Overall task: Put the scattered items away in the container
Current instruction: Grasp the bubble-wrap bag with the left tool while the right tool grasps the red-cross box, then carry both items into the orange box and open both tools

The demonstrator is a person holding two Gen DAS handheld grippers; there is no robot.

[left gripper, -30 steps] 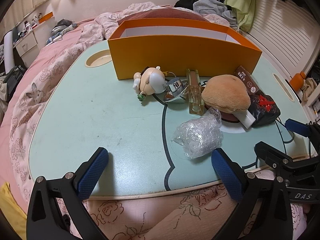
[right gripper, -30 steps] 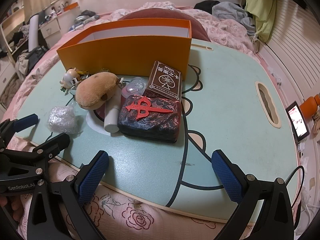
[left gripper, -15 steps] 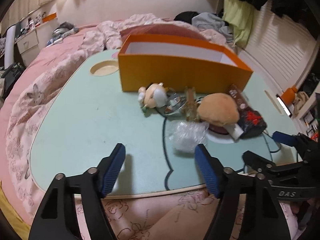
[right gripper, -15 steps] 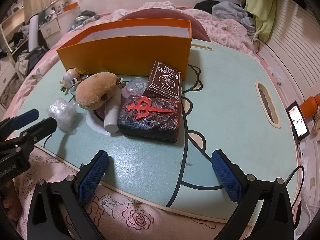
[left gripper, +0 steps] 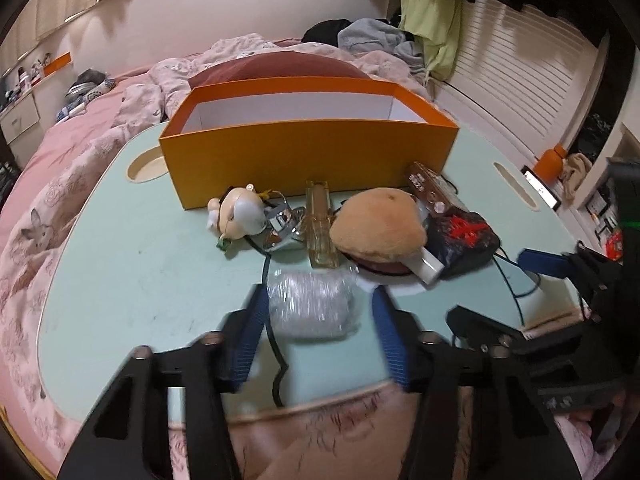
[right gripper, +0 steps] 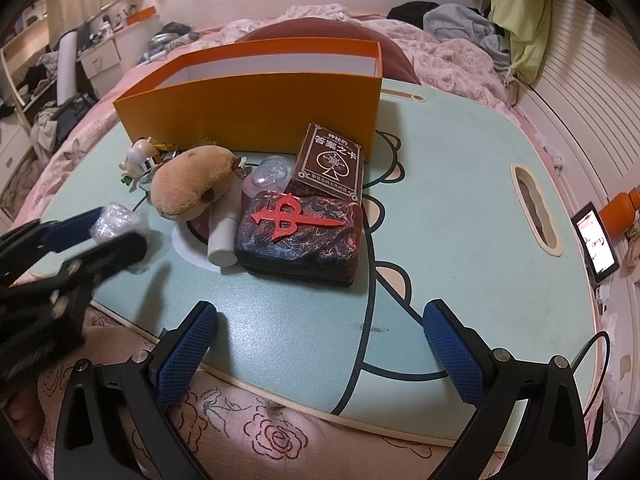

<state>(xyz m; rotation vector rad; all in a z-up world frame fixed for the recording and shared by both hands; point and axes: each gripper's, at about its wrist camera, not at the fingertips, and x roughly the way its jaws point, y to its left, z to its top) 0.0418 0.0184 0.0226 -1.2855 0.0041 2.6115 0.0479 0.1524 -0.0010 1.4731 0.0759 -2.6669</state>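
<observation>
Left gripper (left gripper: 318, 312) now closing round plastic wad (left gripper: 310, 306) — far pad contact unclear.

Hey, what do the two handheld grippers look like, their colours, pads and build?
Both match: the left gripper and right gripper have black angular plastic frames with silver screw heads, and two fingers faced with blue cross-hatched textured pads. The left one looks motion-blurred.

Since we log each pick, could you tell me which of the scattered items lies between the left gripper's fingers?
The crumpled clear plastic wad, nearest the table's front edge. The left gripper is closing around it; the other items sit farther back.
</observation>
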